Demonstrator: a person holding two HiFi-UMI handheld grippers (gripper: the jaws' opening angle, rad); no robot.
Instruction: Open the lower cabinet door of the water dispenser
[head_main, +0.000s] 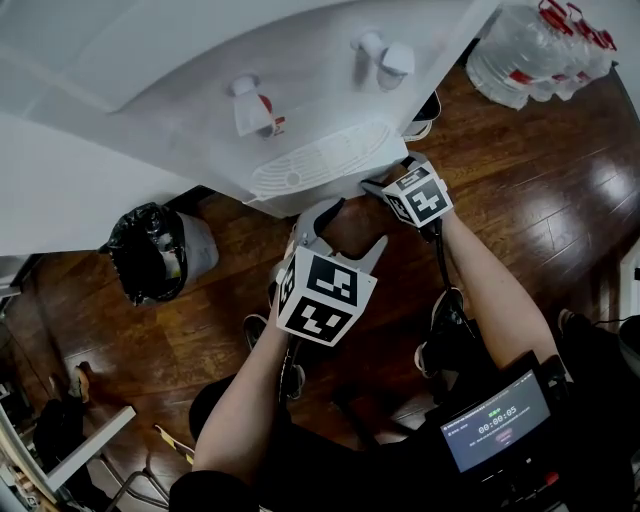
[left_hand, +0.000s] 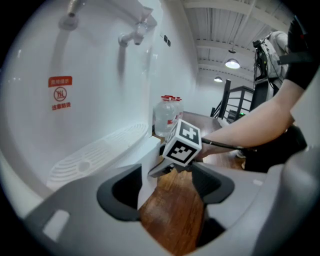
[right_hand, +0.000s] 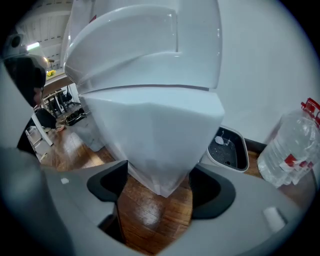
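From above, the white water dispenser (head_main: 250, 60) shows its two taps and a slotted drip tray (head_main: 320, 160); the overhang hides its lower cabinet front. My left gripper (head_main: 345, 232) stands open just below the drip tray. In the left gripper view, the left gripper (left_hand: 170, 187) has the cabinet's white edge (left_hand: 147, 155) beside its left jaw and wood floor in the gap. My right gripper (head_main: 378, 185) reaches under the tray's right end. In the right gripper view, the right gripper (right_hand: 157, 187) is open, with the lower cabinet's corner (right_hand: 155, 145) reaching down between its jaws.
A bin lined with a black bag (head_main: 150, 255) stands left of the dispenser. Large water bottles (head_main: 540, 45) lie at the back right. A small white basin (right_hand: 229, 148) sits on the wood floor beside the dispenser. My feet (head_main: 445, 320) are on the floor below the grippers.
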